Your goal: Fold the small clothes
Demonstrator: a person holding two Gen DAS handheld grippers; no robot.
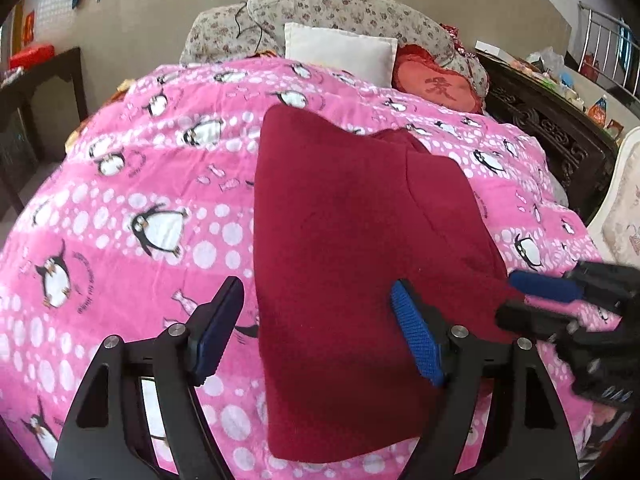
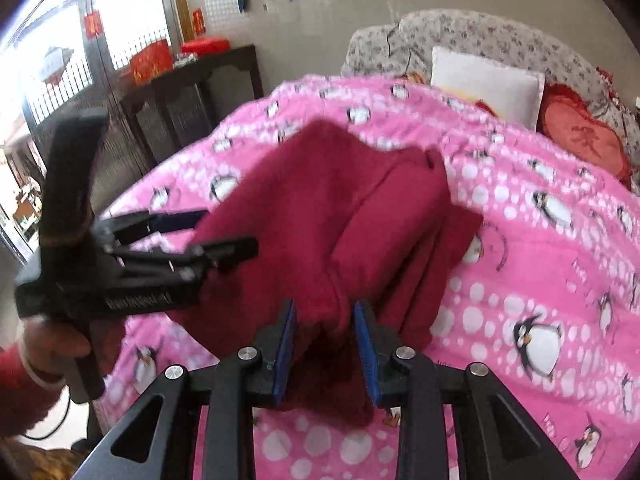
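Black linkage arms and blue ribbed pads of the left gripper [image 1: 318,326] fill the bottom of the left wrist view. Its jaws are spread wide; the near left edge of the dark red garment [image 1: 340,240] lies between them, and neither pad is seen pressing on the cloth.

In the right wrist view, the right gripper [image 2: 325,350] is seen with its jaws fairly close together, and a bunched fold of the dark red garment [image 2: 320,220] is seen between the two blue pads. Cloth is seen against the right pad, while a narrow gap appears to be left at the left pad, so a firm pinch cannot be confirmed from the picture.

The garment is laid on the pink penguin-print blanket [image 1: 132,200], roughly at the middle of the bed, folded lengthwise with a second layer lapped over its right side. In the left wrist view the right gripper [image 1: 532,304] is seen at the garment's near right corner. In the right wrist view the left gripper [image 2: 224,232] is seen at the left of the cloth, held by a hand [image 2: 52,344] in a red sleeve.

A white pillow [image 1: 340,50], a red cushion [image 1: 438,82] and a floral quilt [image 1: 320,4] are set at the head of the bed.
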